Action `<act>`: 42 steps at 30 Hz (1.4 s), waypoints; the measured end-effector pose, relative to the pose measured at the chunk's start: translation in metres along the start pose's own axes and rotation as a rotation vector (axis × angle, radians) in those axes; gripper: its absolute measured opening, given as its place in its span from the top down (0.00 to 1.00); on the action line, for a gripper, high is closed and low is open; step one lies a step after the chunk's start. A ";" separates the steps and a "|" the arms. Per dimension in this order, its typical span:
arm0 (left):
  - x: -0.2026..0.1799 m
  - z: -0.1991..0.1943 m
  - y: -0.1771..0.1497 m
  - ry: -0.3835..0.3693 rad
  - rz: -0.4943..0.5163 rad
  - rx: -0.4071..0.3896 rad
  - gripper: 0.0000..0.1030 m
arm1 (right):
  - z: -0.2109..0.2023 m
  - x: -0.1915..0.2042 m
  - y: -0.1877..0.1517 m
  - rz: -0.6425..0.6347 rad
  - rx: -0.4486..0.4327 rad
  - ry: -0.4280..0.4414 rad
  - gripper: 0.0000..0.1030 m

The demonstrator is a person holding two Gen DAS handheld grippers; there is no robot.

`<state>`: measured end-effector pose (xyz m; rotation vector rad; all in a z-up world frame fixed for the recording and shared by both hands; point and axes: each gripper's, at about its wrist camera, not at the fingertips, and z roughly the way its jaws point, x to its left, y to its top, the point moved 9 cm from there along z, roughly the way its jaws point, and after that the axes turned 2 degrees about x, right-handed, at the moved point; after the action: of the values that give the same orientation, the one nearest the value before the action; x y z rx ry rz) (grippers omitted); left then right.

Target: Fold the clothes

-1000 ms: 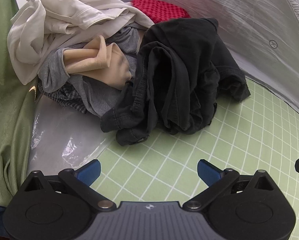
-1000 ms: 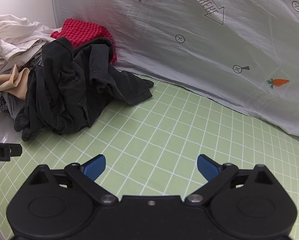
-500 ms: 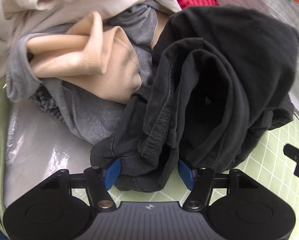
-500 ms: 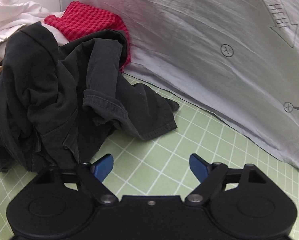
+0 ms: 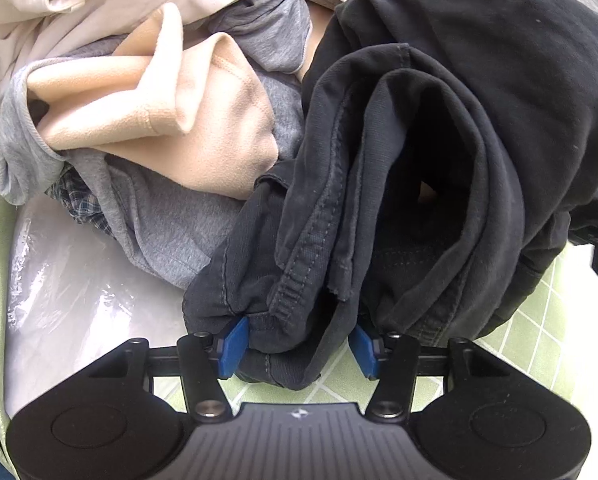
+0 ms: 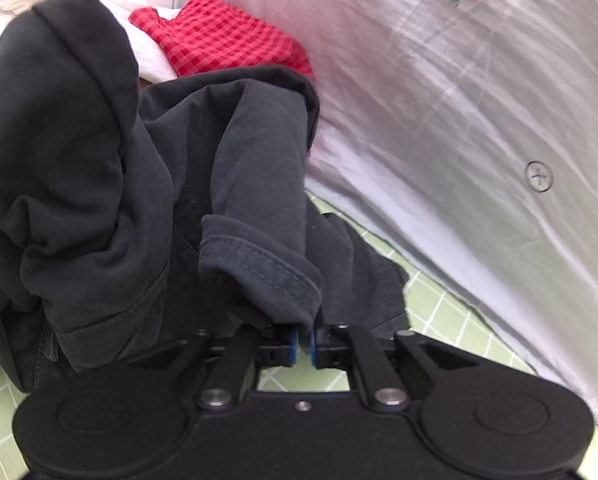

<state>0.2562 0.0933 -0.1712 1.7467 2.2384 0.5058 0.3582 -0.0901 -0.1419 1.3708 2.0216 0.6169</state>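
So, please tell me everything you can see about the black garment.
The black garment is crumpled dark cotton-like cloth with stitched hems, heaped on the green grid mat against the other clothes. The left gripper has a bunched hem between its fingers; the right gripper is shut on a hemmed sleeve or leg end.

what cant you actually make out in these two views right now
- Left wrist view: the left gripper straddles the black garment; bunched hems hide whether its pads pinch cloth.
- Right wrist view: the right gripper pads are nearly together beneath a black cuff; the cloth between them is not visible.
- Both views: folds hide the garment's type.
- Left wrist view: the plaid cloth is mostly buried under the grey garment.
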 end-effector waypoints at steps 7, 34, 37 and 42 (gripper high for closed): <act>-0.015 -0.025 -0.034 -0.060 -0.005 0.015 0.51 | -0.055 -0.066 -0.039 0.134 -0.012 -0.164 0.96; -0.170 -0.125 -0.252 -0.185 0.186 0.041 0.41 | -0.389 -0.267 -0.423 0.823 0.248 -0.534 0.66; -0.177 -0.128 -0.249 -0.178 0.193 0.028 0.39 | -0.388 -0.272 -0.415 0.870 0.231 -0.493 0.65; -0.178 -0.121 -0.231 -0.175 0.186 0.031 0.39 | -0.396 -0.264 -0.409 0.896 0.186 -0.465 0.43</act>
<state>0.0471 -0.1433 -0.1612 1.9449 1.9870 0.3415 -0.1154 -0.4972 -0.0784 2.2879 1.0563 0.4027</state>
